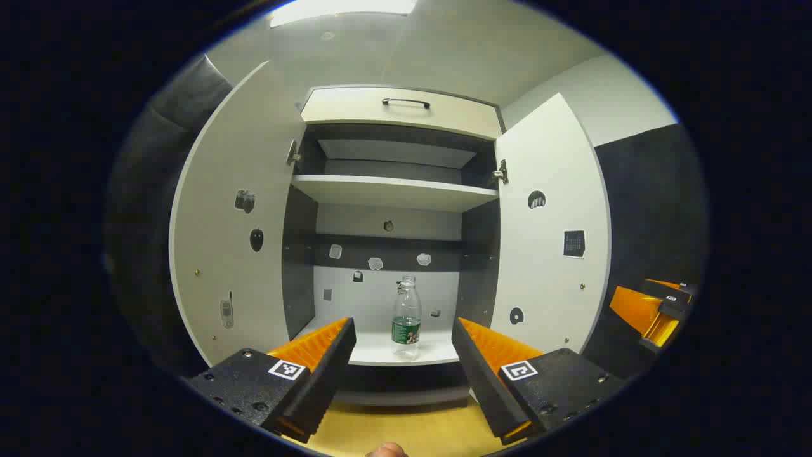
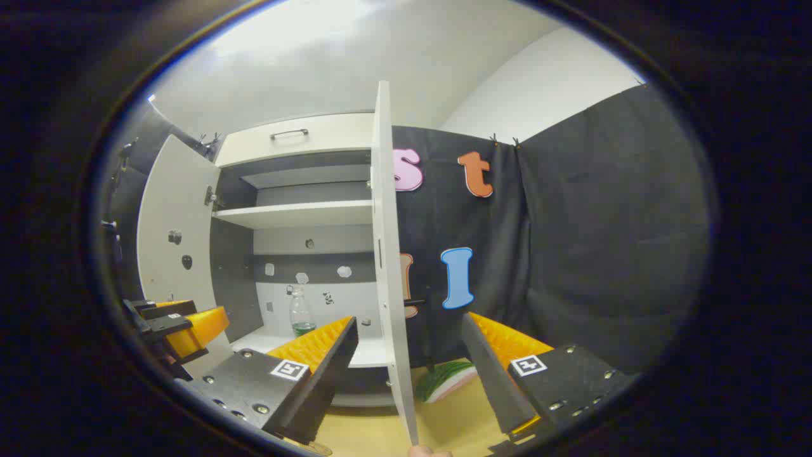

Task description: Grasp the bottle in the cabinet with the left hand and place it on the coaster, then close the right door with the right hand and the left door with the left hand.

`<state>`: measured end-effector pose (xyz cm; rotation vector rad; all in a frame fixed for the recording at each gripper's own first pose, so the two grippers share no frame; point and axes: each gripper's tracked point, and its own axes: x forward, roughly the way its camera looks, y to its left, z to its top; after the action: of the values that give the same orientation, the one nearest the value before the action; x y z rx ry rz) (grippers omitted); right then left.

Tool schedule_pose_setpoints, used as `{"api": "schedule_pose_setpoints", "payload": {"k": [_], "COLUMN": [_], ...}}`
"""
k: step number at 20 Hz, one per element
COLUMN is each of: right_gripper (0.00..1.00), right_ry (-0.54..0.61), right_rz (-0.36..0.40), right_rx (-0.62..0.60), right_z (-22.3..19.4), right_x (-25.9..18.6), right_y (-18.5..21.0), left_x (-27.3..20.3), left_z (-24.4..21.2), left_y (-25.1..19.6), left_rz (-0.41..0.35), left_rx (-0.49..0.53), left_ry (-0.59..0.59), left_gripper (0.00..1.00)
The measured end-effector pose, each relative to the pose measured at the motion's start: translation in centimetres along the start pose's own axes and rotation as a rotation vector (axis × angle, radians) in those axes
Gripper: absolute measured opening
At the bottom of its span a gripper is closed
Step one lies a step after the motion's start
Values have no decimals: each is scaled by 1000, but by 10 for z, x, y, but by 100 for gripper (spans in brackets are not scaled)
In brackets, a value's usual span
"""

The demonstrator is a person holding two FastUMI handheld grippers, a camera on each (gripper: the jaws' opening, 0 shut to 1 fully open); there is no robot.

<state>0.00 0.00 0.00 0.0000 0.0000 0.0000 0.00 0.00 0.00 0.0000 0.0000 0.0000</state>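
Observation:
A clear plastic bottle [image 1: 406, 317] with a green label stands upright near the front of the cabinet's lower shelf [image 1: 374, 349]. Both white doors hang open: the left door [image 1: 235, 254] and the right door [image 1: 552, 241]. My left gripper [image 1: 403, 325] is open in front of the cabinet, short of the bottle, with its fingers framing it. In the right gripper view the right door [image 2: 387, 254] stands edge-on between the fingers of my open right gripper [image 2: 409, 322], and the bottle [image 2: 302, 312] shows inside. A flat green-striped piece [image 2: 450, 381], which looks like the coaster, lies on the table.
The cabinet has an upper shelf [image 1: 393, 190] and a top drawer with a handle [image 1: 406, 101]. A yellow tabletop [image 1: 406, 425] runs in front. The right gripper [image 1: 653, 311] sits off to the right of the right door; the left gripper [image 2: 184, 324] shows at far left.

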Motion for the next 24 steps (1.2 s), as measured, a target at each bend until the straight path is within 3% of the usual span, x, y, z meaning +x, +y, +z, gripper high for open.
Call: {"api": "schedule_pose_setpoints", "payload": {"k": [15, 20, 24], "right_gripper": [100, 100, 100], "right_ry": [-38, -51, -64], "right_rz": [67, 46, -25], "right_rx": [-37, -46, -76], "right_z": [21, 28, 30], "right_x": [3, -2, -8], "right_y": [37, 28, 4], "left_x": [2, 52, 112], "left_z": [15, -9, -45], "left_y": [-3, 4, 11], "left_rz": [-20, -38, -24], "left_rx": [-5, 17, 43], "left_ry": [-20, 5, 58], "left_gripper": [96, 96, 96]}}
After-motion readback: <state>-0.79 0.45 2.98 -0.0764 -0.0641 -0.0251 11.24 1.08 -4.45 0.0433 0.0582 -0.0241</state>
